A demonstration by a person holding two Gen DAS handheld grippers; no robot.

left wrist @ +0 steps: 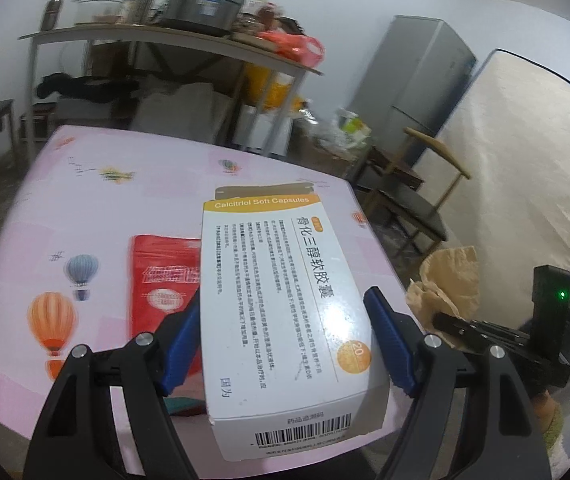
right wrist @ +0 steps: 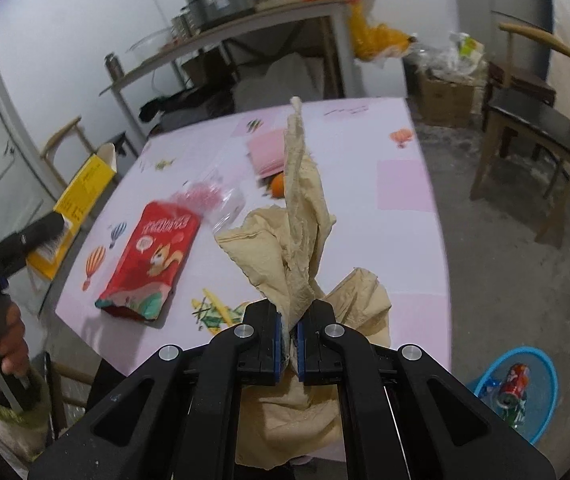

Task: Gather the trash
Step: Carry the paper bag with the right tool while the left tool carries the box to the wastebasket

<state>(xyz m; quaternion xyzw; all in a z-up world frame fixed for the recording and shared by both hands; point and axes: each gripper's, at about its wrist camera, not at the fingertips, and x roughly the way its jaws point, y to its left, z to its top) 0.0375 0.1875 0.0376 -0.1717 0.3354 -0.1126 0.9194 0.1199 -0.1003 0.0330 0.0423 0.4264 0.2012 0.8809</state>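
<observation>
My left gripper (left wrist: 281,332) is shut on a white and yellow medicine box (left wrist: 281,292) and holds it above the pink table (left wrist: 125,208). The box also shows from the side in the right wrist view (right wrist: 81,196), at the left. My right gripper (right wrist: 289,340) is shut on crumpled beige paper tissue (right wrist: 297,240), lifted over the table's near edge; the tissue also shows in the left wrist view (left wrist: 445,284). A red snack bag (right wrist: 149,256) lies flat on the table, also seen under the box in the left wrist view (left wrist: 161,280). A clear plastic bag (right wrist: 217,196) lies beyond it.
A blue bin (right wrist: 541,364) holding a red can (right wrist: 515,384) stands on the floor at lower right. An orange (right wrist: 279,184) and a pink pad (right wrist: 267,150) lie on the table. Wooden chairs (right wrist: 533,120), a cluttered shelf table (right wrist: 245,28), a fridge (left wrist: 413,76) and a mattress (left wrist: 525,152) surround it.
</observation>
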